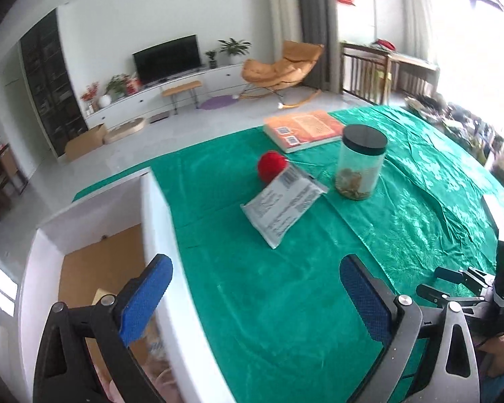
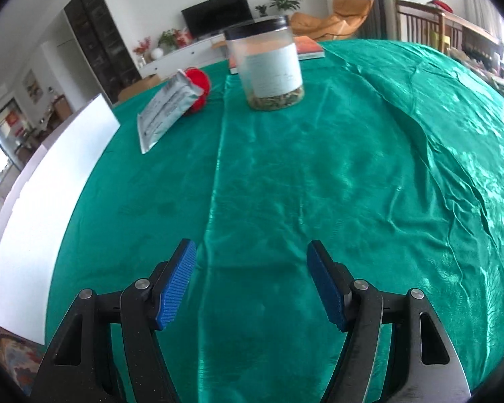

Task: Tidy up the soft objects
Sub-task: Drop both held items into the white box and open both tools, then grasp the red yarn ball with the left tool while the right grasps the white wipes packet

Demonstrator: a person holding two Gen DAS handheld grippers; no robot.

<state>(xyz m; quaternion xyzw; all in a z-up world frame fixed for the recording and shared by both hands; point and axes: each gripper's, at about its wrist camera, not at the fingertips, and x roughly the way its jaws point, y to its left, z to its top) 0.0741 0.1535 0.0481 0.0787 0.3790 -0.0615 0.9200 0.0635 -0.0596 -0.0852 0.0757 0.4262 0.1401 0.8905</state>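
A red yarn ball (image 1: 271, 165) lies on the green tablecloth (image 1: 252, 268), with a grey soft pouch (image 1: 284, 203) leaning against it. Both also show in the right wrist view, ball (image 2: 200, 84) and pouch (image 2: 166, 110), far ahead on the left. A white box (image 1: 158, 235) with a brown bottom stands at the table's left edge; soft items show inside it low down. My left gripper (image 1: 255, 299) is open and empty, straddling the box's right wall. My right gripper (image 2: 252, 282) is open and empty above bare cloth.
A clear jar with a black lid (image 1: 361, 164) stands right of the pouch and shows in the right wrist view (image 2: 267, 63). An orange book (image 1: 305, 129) lies behind it. The box's white wall (image 2: 50, 181) runs along the left. The right gripper shows at the left view's edge (image 1: 470, 288).
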